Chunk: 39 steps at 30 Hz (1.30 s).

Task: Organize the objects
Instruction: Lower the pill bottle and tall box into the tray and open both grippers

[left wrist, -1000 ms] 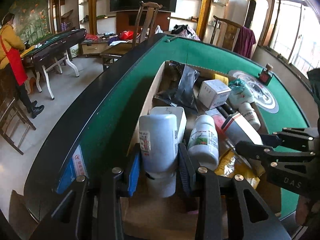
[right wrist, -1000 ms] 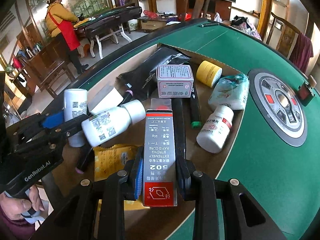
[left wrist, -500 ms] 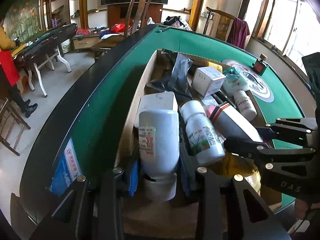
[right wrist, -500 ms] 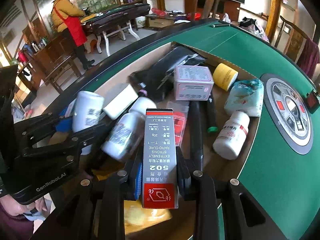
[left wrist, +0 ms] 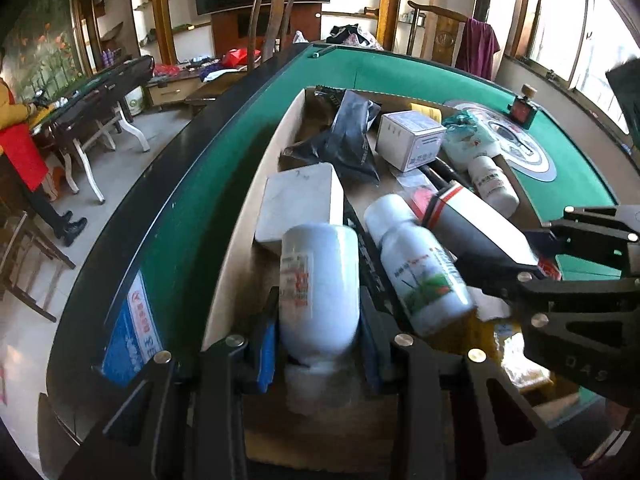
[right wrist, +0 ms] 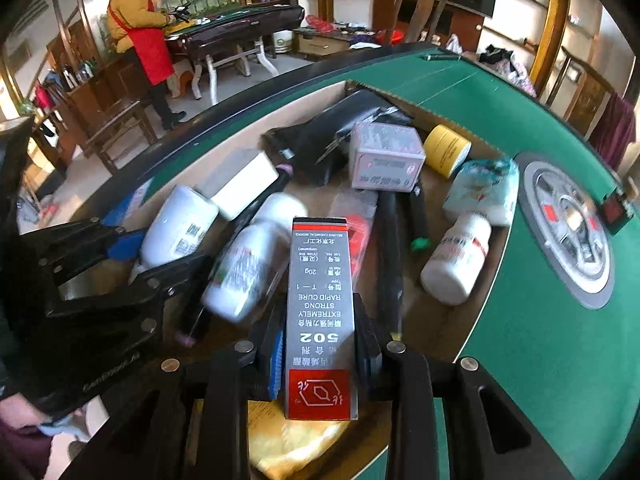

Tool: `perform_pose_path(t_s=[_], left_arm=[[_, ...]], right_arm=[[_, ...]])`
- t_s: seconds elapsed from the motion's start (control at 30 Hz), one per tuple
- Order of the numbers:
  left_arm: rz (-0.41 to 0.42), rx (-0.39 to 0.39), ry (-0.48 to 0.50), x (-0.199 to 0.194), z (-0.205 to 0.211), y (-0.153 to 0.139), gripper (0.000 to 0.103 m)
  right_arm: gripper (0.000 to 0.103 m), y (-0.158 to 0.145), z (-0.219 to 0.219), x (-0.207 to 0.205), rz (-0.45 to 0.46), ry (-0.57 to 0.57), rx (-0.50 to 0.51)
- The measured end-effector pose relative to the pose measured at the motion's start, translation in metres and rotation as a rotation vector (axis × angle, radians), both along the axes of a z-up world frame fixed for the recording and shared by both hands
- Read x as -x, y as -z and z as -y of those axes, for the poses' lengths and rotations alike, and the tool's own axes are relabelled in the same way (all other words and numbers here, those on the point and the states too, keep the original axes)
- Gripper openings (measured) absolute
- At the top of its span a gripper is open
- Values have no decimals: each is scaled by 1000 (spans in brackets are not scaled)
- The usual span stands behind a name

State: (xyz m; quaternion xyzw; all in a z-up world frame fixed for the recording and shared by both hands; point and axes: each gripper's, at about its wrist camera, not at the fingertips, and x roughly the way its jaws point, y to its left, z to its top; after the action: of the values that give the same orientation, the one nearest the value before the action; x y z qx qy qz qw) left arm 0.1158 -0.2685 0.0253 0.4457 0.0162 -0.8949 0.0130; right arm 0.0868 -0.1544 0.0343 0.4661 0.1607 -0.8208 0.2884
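Since a second ago the white bottle with the green label (left wrist: 424, 268) has tipped over and now lies slanted between my two tools, blurred in the right wrist view. My left gripper (left wrist: 318, 336) is clenched on a plain white bottle (left wrist: 320, 284), held above the near end of the cardboard tray (left wrist: 256, 184). My right gripper (right wrist: 320, 352) is clamped on the grey and red glue box (right wrist: 320, 312), its pads pressing both long sides, over a yellow packet (right wrist: 288, 436). Farther along the tray I see a black pouch (right wrist: 332, 136), a small pink-printed carton (right wrist: 386, 156), a yellow-capped jar (right wrist: 446, 148) and another white pill bottle (right wrist: 456, 264), all on the green felt table (right wrist: 540, 360).
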Motion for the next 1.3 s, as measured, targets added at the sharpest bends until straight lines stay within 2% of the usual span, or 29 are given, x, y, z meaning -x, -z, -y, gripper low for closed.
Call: perform_pose_path(t_s=[0.13,0.23,0.57,0.8,0.93,1.2,1.3], left_arm=[[-13,34,-8,10,-4,2,33],[-17,33,-18,14,-5,3,33],[-35,27,-47,6,-3,-4,35],[-64,52,-44,-4,-9,-17,40],[-73,60,-43,-7,-12,-21,43],[-110,63,-68,-18,-18,-36,74],[-130,59,-78,-23,-19,-42,81]], right_arm=[[31,0,3,12,-23,18,-6],[31,1,4,19,-24,30,-6],[33,-1,7,-3,-44,3,-27],[48,-3,-4,-1,-6,47,-16],[58,-10,-10,-12,-22,36,-18],[63,-23,-21,-31,-41,13,15],[67,-28,-27,-36,-51,20,33]])
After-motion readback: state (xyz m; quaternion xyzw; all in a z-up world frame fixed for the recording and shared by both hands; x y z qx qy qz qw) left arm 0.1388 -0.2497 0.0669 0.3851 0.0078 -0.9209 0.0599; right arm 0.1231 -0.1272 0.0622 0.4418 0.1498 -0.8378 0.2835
